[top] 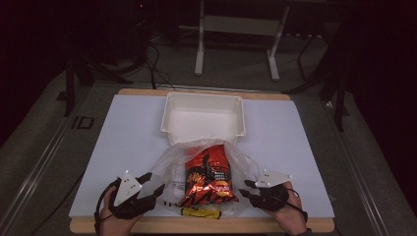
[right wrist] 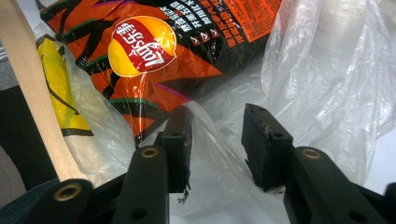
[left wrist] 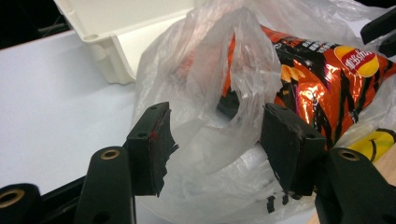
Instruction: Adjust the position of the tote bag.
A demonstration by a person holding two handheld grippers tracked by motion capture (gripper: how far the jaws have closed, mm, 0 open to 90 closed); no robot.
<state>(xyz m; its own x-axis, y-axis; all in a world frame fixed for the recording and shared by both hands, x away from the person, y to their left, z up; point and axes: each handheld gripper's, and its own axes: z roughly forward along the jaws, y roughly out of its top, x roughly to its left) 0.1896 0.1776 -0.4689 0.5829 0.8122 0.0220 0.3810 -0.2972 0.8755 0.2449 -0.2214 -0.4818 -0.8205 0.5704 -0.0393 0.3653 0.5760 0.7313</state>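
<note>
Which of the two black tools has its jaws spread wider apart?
The left tool: its jaws stand far apart around a loop of the clear plastic bag. The right tool has a narrower gap, with bag film between its jaws.

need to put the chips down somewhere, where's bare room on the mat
The white tray is empty inside. The white mat lies bare left of the tray and plastic bag, and right of them too. The near middle is crowded: chip bag, left claw and right claw.

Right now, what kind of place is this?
Likely a lab recording station, not a home: a white-covered table in a dark room, trailing cables on the floor behind, and a metal stand.
</note>
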